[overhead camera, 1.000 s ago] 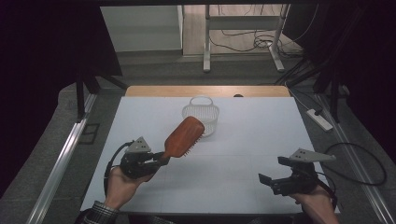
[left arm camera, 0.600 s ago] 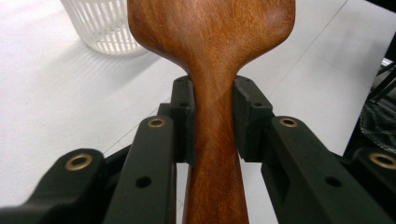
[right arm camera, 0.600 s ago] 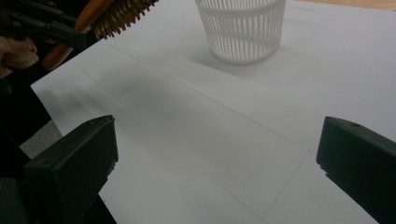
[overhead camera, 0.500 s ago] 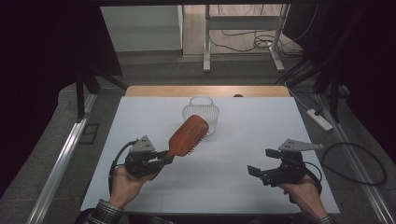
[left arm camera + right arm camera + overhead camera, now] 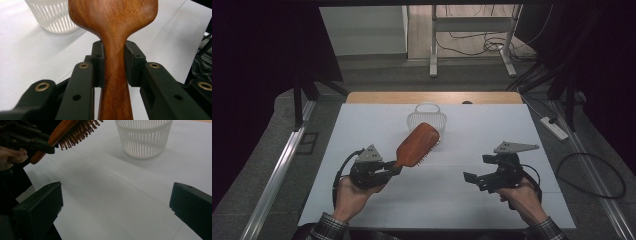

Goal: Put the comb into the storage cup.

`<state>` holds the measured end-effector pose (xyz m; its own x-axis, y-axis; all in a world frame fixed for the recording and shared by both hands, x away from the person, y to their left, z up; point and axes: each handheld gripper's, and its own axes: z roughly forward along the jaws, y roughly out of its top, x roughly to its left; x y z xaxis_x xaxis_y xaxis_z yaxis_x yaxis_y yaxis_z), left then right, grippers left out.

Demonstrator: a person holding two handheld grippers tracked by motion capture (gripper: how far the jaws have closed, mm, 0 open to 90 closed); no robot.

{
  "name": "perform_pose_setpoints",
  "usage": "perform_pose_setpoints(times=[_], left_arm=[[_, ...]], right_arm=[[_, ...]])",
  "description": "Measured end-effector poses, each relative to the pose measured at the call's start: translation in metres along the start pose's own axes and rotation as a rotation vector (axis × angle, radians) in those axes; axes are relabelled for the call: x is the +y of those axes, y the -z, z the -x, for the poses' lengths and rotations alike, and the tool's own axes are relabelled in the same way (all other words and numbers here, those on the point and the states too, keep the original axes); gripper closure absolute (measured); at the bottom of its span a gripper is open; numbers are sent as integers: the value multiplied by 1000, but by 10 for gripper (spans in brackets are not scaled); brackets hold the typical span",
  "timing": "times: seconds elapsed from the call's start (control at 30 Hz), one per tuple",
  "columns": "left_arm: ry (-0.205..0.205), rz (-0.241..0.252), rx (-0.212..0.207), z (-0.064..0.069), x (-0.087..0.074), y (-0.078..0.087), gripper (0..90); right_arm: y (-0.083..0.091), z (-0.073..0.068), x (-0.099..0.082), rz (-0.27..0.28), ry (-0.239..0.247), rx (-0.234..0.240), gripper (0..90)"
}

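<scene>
A wooden hairbrush [image 5: 418,143] hangs above the white table, bristles down, its head pointing toward the far right. My left gripper [image 5: 393,170] is shut on its handle [image 5: 115,75], the two pads pressing on the narrow neck. From the right gripper view the brush's bristles [image 5: 80,131] show at the top left, with the left gripper [image 5: 46,146] behind them. A white slatted basket [image 5: 428,120] stands upright just beyond the brush head. My right gripper [image 5: 477,181] hovers low at the table's right, open, nothing between its fingers [image 5: 41,205].
The white table top [image 5: 492,130] has a wooden strip [image 5: 432,97] along its far edge. Metal rails run beside the table at left [image 5: 277,175]. A power strip [image 5: 554,127] and cables lie on the floor at right.
My right gripper has moved left, toward the table's middle. The left gripper and brush have stayed almost in place.
</scene>
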<state>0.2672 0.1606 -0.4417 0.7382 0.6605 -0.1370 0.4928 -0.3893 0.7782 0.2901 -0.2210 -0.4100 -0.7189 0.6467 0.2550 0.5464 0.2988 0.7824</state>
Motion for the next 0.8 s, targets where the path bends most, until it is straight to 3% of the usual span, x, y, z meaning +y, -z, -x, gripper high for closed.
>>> perform_pose_setpoints(times=[0.43,0.8], left_arm=[[2,15,-5,2,5,-4,722],[4,21,-17,5,9,-12,722]], right_arm=[[-18,-4,18,16,-20,53,0],[-35,-10,31,-21,-39,73,0]])
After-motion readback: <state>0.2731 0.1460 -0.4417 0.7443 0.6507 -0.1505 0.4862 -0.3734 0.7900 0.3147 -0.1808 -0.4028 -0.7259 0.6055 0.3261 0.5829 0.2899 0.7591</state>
